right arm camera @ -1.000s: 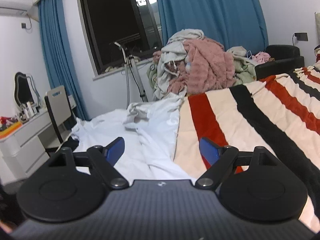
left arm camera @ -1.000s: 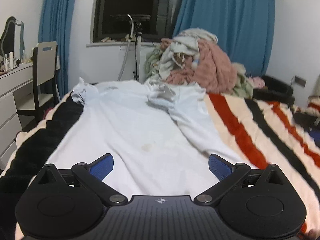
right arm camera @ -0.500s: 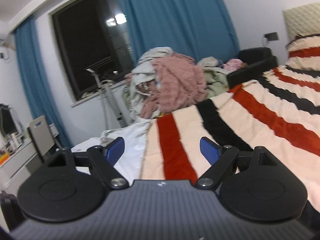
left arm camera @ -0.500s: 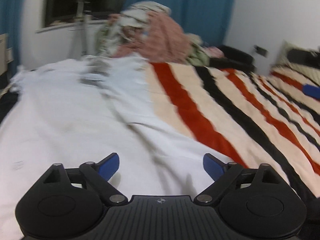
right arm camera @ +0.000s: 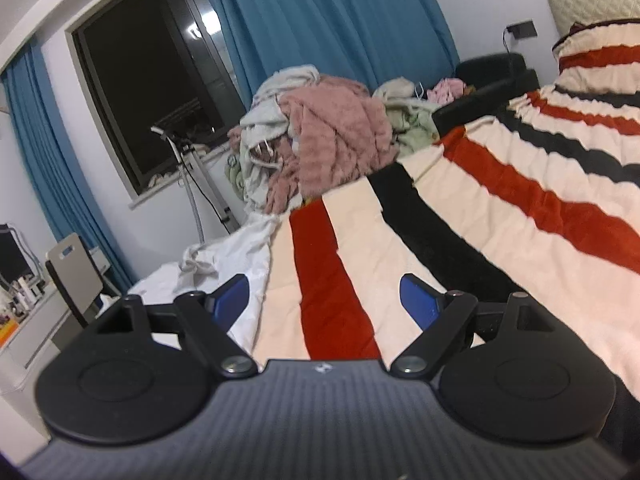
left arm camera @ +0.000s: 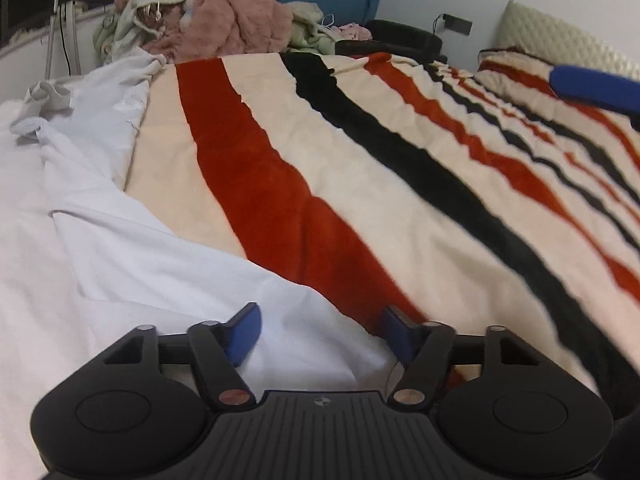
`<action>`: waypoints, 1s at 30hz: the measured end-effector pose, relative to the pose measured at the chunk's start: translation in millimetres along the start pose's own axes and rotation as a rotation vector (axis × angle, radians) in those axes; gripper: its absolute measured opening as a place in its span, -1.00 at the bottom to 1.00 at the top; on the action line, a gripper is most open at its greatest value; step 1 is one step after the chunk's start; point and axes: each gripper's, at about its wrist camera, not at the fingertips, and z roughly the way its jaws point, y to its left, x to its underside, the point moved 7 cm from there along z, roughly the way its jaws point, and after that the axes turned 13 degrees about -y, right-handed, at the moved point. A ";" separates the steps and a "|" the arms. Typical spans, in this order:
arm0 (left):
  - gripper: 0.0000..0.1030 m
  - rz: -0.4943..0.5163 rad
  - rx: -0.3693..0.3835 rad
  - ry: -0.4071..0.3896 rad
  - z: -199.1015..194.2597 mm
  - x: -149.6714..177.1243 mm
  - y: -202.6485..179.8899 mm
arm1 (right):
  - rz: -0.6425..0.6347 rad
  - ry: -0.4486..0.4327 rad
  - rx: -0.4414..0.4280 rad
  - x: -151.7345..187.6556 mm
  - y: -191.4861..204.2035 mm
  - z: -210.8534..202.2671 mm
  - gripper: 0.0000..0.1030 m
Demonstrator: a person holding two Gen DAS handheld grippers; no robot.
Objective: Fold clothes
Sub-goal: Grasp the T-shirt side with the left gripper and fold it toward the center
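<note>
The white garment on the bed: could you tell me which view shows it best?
The left wrist view: the white garment fills its left side, its edge between the left gripper's fingers. The right wrist view shows only a narrow strip.

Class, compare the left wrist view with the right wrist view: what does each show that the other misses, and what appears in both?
Only the left wrist view shows the left gripper, whose jaws have just been closing over the white garment's edge, and a blue finger at the far right. Only the right wrist view shows the right gripper, open over the striped blanket, plus the chair. Both show the garment, blanket, clothes pile and blue curtains.
</note>
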 end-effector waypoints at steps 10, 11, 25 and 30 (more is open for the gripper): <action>-0.92 -0.086 0.020 -0.122 -55.5 -28.0 27.2 | 0.048 -0.068 -0.016 -5.2 -5.7 -5.4 0.63; -0.92 -0.108 0.026 -0.136 -69.1 -33.2 31.8 | 0.051 -0.073 -0.027 -6.0 -4.0 -6.5 0.63; -0.98 -0.306 -0.207 0.039 -238.7 18.0 159.7 | -0.069 0.038 -0.109 14.3 47.3 -8.9 0.63; -0.93 -0.281 -0.291 0.143 -227.7 39.7 179.6 | -0.137 0.064 -0.159 27.4 74.2 -15.3 0.62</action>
